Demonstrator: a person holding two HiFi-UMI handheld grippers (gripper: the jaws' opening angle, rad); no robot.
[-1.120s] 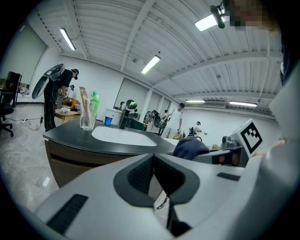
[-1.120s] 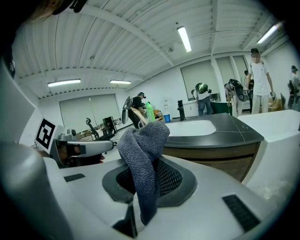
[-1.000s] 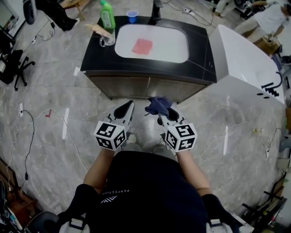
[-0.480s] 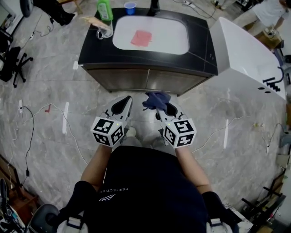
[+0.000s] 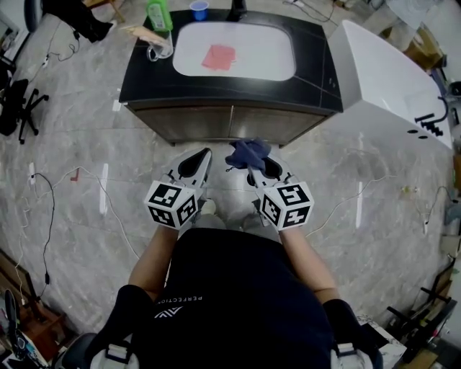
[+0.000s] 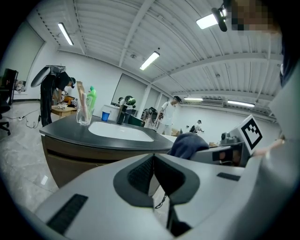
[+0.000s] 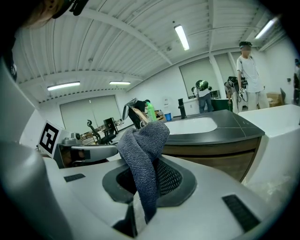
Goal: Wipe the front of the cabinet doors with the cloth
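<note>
1. A grey marble-patterned floor (image 5: 72, 130) spreads across the room, with thin cables trailing over it.
2. A long white glossy tub-like unit (image 5: 382, 86) stands just to the right of the cabinet.
3. A black-topped desk (image 5: 317, 79) with a white oval basin set into it sits ahead of the person.
4. Under that top are two brown wooden cabinet doors (image 5: 194, 124), closed, meeting at a seam in the middle.
5. A person in a dark shirt (image 5: 238, 303) stands facing the doors, both arms held forward.
6. The left gripper (image 5: 204, 155), grey and white with a marker cube at its back, points at the doors. Its fingers (image 6: 140, 176) are clenched with nothing between them.
7. The right gripper (image 5: 257, 171), built the same, is level with the left one and just beside it. Its fingers (image 7: 168, 178) are clamped on the cloth.
8. The dark blue knitted cloth (image 5: 248, 153) bunches up above the right gripper's tip, with a strip hanging down between the fingers. It is held in the air near the doors, not touching them.
9. A pink square rag (image 5: 218, 56) lies flat in the basin.
10. A green plastic bottle (image 5: 158, 13) stands at the desk's far left corner, with a clear glass holder (image 5: 160, 49) near it.
11. A small blue cup (image 5: 199, 9) stands at the back edge, right of the bottle.
</note>
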